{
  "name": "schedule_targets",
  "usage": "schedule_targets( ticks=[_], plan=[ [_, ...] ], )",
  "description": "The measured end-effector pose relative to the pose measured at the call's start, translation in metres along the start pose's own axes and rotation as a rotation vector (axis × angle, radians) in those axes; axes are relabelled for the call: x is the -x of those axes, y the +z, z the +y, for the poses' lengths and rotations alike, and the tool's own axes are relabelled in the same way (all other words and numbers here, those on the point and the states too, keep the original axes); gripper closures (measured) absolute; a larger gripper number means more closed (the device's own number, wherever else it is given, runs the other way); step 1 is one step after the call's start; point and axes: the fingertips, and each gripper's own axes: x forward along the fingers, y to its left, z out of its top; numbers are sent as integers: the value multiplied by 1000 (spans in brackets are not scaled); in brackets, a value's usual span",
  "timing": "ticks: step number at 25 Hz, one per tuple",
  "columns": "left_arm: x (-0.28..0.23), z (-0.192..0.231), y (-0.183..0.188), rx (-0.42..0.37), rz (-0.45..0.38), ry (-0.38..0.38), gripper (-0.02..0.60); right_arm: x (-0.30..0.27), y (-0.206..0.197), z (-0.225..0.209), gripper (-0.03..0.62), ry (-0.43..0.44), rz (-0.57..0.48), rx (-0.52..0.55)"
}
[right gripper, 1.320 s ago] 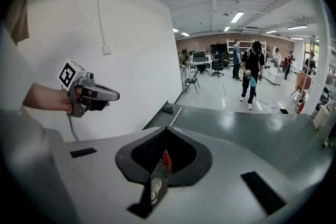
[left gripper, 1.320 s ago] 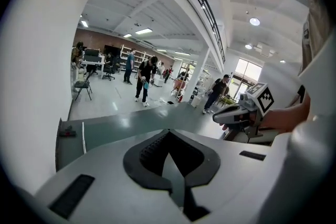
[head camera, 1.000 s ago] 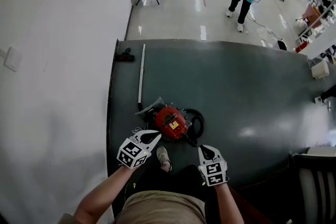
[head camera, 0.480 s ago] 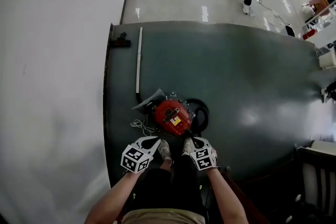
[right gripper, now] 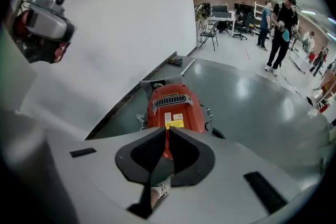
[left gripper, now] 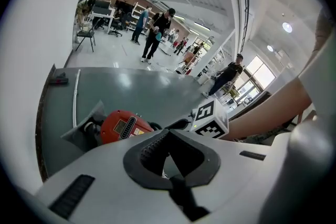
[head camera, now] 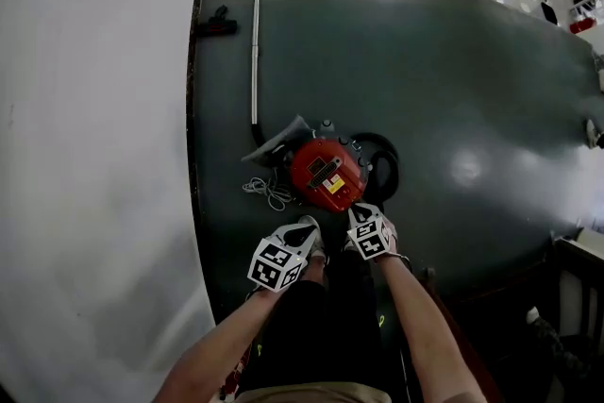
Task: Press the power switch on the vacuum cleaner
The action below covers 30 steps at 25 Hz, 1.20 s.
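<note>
Over the last second the person has stepped up to the vacuum cleaner and tipped the head camera further down. Both grippers, which were held well short of it, now sit almost at its near edge.

Nearest of all, a light shoe (head camera: 311, 243) stands on the dark grey-green floor mat (head camera: 472, 90), just short of the vacuum. The left gripper (head camera: 304, 231) hangs over that shoe, off the vacuum's near left corner. Its jaws are closed tip to tip with nothing between them.

The right gripper (head camera: 357, 214) is just beside the vacuum's near right edge and not yet touching it. Its jaws are pressed together too, also empty, and its own view looks straight along the machine's top.

The round red plastic vacuum cleaner (head camera: 327, 175) rests on the mat, grille and yellow label facing up. Which part is the power switch I cannot tell.

Left of the vacuum lies a loose white cord (head camera: 267, 192), and a black hose (head camera: 382, 167) loops round its right side. Beyond it a silver metal tube (head camera: 255, 52) runs out to a black floor nozzle (head camera: 215, 25).

The approach looks nearly done. What remains, I judge, is lowering a closed jaw tip onto the switch.
</note>
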Motion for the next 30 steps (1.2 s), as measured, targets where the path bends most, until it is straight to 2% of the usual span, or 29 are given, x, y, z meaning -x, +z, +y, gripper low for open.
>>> schedule_targets(
  ticks=[4,9,12,15,19,25,30],
  plan=[
    [-19,8,11,-28,-12,-20,578,-37,-13,-10,585,-29,48,-9],
    [-53,34,7,-52,38,26,578,-75,-21,-14,585,-30,117,83],
    [-71,30,4,-125,95,2,578,-93,-25,-26,585,-56,161,112],
    [-77,34,-5,-178,130,-11,578,-112,-31,-34,585,-84,200,70],
    [-79,42,-19,-135,126,-11,578,-129,-35,-41,585,-89,221,24],
    [-75,46,-30,-118,128,-20,578,-134,-38,-47,585,-102,249,2],
    [-71,48,-18,-107,116,-24,578,-133,-36,-48,585,-106,271,-4]
  ],
)
